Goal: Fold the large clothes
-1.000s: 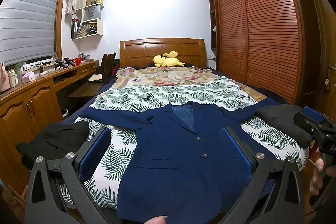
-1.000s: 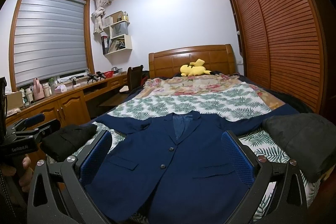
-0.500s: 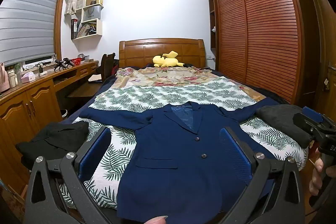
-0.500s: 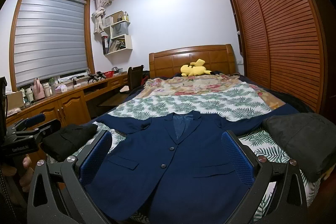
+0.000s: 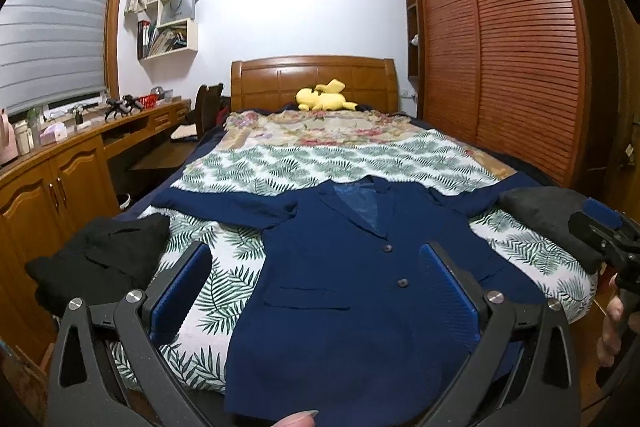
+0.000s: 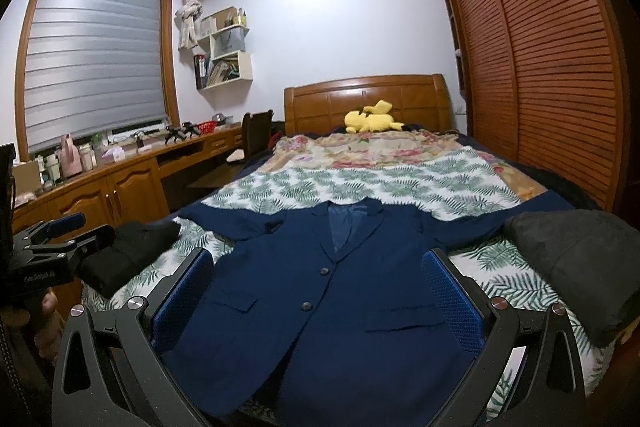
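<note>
A navy blue blazer [image 5: 340,287] lies flat and face up on the bed, buttoned, with both sleeves spread out sideways; it also shows in the right wrist view [image 6: 320,303]. My left gripper [image 5: 316,291] is open and empty, held above the blazer's lower half. My right gripper [image 6: 320,295] is open and empty, held above the blazer's front near its hem. Neither gripper touches the cloth.
A folded black garment [image 5: 104,259] lies at the bed's left corner. A dark grey folded garment [image 6: 576,259] lies at the right edge. A yellow plush toy [image 5: 324,99] sits by the headboard. A wooden desk [image 5: 48,171] runs along the left; a slatted wardrobe [image 5: 512,67] stands right.
</note>
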